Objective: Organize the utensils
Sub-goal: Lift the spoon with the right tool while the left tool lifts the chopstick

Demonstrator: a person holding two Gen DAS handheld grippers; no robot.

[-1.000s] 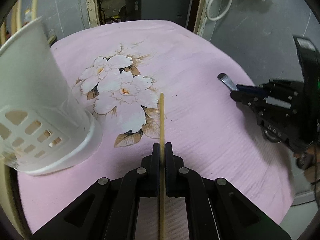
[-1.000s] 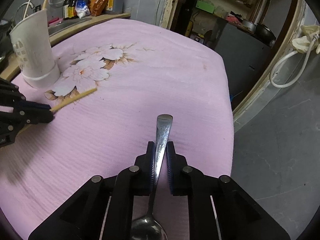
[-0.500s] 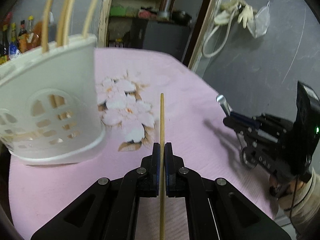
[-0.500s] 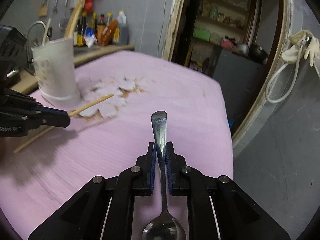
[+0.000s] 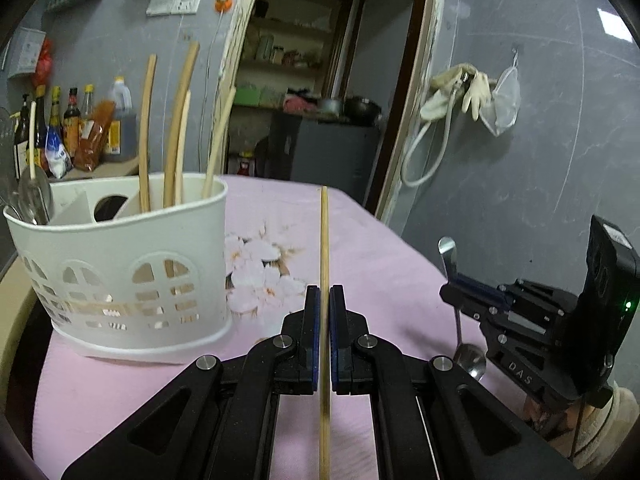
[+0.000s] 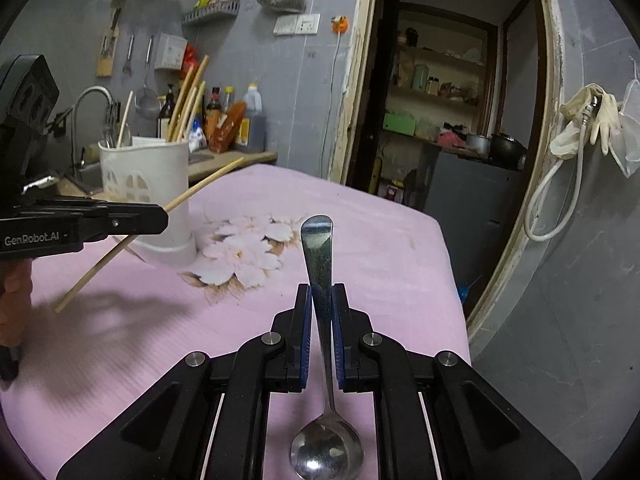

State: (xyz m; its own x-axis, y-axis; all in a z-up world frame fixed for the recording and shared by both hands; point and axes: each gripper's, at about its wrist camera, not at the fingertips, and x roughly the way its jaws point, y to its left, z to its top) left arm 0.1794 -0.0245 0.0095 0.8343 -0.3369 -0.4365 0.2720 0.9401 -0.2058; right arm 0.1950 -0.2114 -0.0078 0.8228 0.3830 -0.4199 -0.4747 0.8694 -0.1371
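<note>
In the left wrist view, a chopstick is clenched upright in the left tongs beside the white caddy (chopsticks already stand inside); in the right wrist view, a spoon is clamped by the right tongs above the pink surface; the carrying step is judged under way; each utensil must next be lowered into its compartment.

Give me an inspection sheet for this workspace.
Surface: table under a pink floral cloth.
Job's things: white caddy holds several chopsticks in one compartment and spoons in another; one chopstick and one spoon are in the tools.
Clutter: nothing seen on the cloth.
Grippers: left tool shut on the chopstick; right tool shut on the spoon's handle, bowl toward the camera.
Cables: white hose hangs on the right wall.
Surroundings: counter with bottles, faucet, open doorway to shelves.
</note>
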